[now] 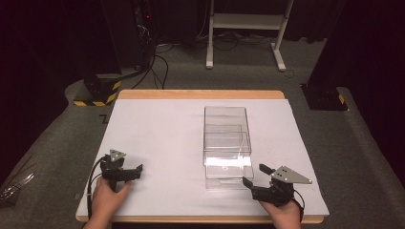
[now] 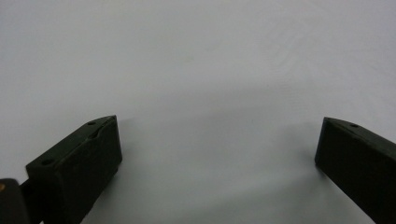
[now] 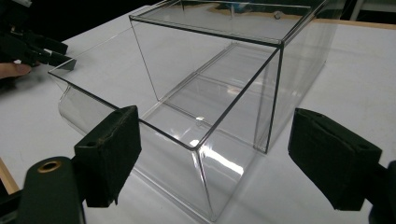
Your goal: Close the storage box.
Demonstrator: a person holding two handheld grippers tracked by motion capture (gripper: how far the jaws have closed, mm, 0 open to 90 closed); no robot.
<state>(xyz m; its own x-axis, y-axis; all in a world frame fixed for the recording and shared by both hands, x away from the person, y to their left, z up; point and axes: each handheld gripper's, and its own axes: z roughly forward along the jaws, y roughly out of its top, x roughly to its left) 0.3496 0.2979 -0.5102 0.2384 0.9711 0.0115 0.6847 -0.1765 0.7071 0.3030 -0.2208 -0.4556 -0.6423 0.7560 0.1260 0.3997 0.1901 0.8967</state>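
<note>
1. Both hands rest at the near worktop (image 1: 157,138) edge.
2. Right hand-held gripper (image 1: 253,175), jaws wide apart, faces the clear drawer box (image 1: 227,143), just short of it.
3. Left hand-held gripper (image 1: 138,171) gapes, well apart.
4. No readable writing anywhere.

The setting is a laboratory or test room. A bench (image 1: 157,143) with a wooden edge carries a plain white sheet and stands on grey carpet (image 1: 363,143). Black curtains (image 1: 52,43) enclose the area. Beyond the far edge of the bench, cables (image 1: 153,62) run across the floor beside a white metal frame (image 1: 248,28) and yellow-black striped stand bases (image 1: 98,93).
</note>
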